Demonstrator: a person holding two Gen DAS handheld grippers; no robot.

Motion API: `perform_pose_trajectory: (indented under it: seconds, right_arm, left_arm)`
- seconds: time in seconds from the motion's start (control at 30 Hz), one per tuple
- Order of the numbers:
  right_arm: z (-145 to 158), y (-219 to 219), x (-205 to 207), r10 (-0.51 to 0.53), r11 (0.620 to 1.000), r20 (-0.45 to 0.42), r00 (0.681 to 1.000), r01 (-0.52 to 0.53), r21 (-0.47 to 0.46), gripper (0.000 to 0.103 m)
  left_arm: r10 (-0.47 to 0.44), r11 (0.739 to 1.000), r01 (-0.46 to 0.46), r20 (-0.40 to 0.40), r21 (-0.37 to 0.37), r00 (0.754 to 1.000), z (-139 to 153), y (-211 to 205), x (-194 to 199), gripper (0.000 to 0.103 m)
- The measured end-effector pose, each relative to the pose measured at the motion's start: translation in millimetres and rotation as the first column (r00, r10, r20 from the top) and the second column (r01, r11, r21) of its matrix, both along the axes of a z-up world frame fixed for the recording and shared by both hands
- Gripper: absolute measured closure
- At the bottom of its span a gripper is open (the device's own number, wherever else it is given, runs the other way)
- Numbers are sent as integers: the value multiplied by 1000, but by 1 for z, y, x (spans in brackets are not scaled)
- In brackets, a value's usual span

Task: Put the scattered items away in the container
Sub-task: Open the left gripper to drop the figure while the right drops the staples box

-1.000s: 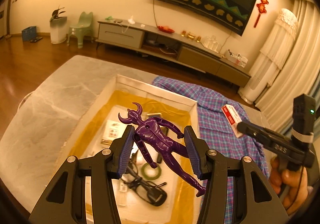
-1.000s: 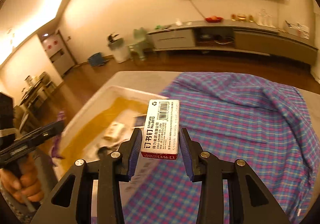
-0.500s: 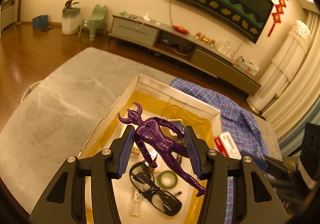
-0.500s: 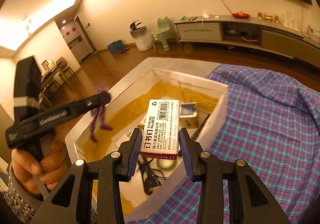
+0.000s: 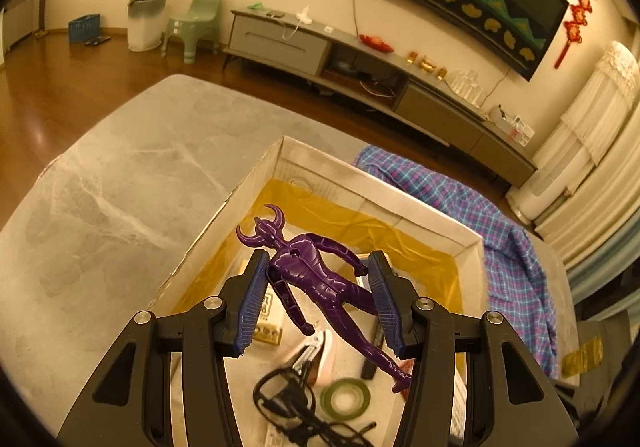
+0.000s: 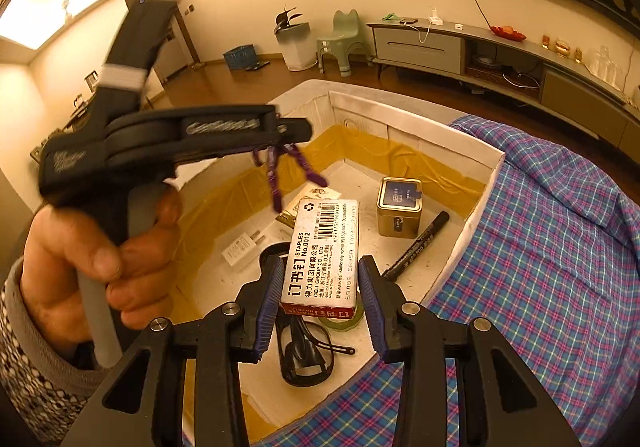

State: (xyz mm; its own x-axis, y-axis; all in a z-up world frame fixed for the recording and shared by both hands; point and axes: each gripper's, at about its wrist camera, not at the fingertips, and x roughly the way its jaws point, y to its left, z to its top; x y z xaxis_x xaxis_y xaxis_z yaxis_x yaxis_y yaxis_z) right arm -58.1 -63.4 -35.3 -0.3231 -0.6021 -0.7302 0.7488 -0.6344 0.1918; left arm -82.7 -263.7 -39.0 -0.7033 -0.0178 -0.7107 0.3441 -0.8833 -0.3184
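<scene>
Left wrist cam: my left gripper (image 5: 316, 301) pinches a glossy purple horned plastic figure (image 5: 316, 279) by the torso, hanging over the white cardboard box with yellow lining (image 5: 384, 187). Right gripper (image 6: 320, 297) is clamped on a white-and-red staples box (image 6: 322, 257), also above it. Down inside I see black glasses (image 6: 306, 355), a green tape roll (image 5: 346, 399), a black marker (image 6: 416, 247), then a small gold tin (image 6: 399, 207) farther back. Plaid cloth (image 6: 560, 247) lies right.

Between the left claw's ribbed pads, the horned figure (image 5: 316, 279) is glossy purple plastic. Beyond the right claw, a brushed metal tin (image 6: 399, 207); beside it, soft plaid cloth (image 6: 560, 247)
</scene>
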Motion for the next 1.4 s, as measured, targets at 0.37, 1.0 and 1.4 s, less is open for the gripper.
perform_pose_trajectory:
  seconds: [0.37,1.0,1.4]
  right_arm:
    - [-17,-12,-15,-27,998,-39,999,30,63,62]
    - [-8,-14,1,-12,999,-41,999,14,44,36]
    - [-1,-9,2,-11,1000,-25,1000,12,15,34]
  left_arm:
    - [42,998,-47,99,49,994,-30,-7,-43,49]
    - [-11,992,-5,119,130,993,-28,-13,-38,40]
    - [-3,1000,0,113,25,994,-10,-7,-31,40]
